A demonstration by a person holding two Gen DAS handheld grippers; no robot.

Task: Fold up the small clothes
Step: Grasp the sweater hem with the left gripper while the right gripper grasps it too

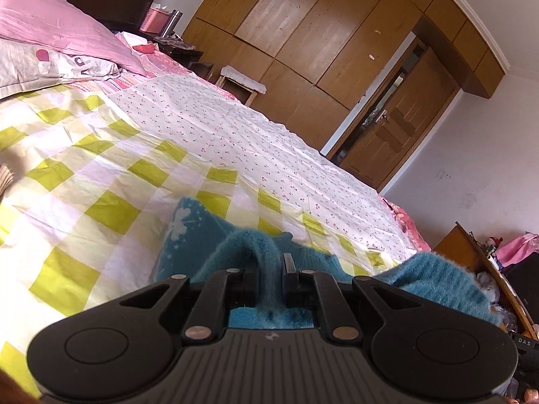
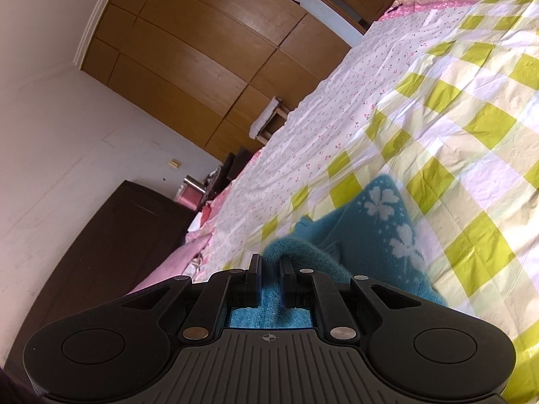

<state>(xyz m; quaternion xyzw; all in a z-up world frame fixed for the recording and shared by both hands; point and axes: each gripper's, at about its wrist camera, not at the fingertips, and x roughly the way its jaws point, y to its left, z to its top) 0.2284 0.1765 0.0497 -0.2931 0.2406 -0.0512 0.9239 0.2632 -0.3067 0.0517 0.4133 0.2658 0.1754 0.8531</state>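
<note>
A fuzzy teal sweater point(image 1: 209, 235) with white flower shapes lies on the green-and-white checked bedsheet point(image 1: 84, 175). In the left wrist view my left gripper point(image 1: 269, 266) is shut on a raised fold of the teal knit, which bulges up between its black fingers. More of the sweater trails off to the right point(image 1: 438, 279). In the right wrist view my right gripper point(image 2: 270, 262) is shut on another bunched edge of the same sweater point(image 2: 380, 235), whose flower-patterned panel drapes down onto the sheet to its right.
A white sheet with small cherry prints point(image 1: 252, 128) covers the far half of the bed. Pink pillows point(image 1: 50, 23) lie at the head. Wooden wardrobes point(image 1: 303, 27), a door point(image 1: 397, 121) and a stool point(image 1: 241, 80) stand beyond the bed. A dark cabinet point(image 2: 111, 235) stands by the wall.
</note>
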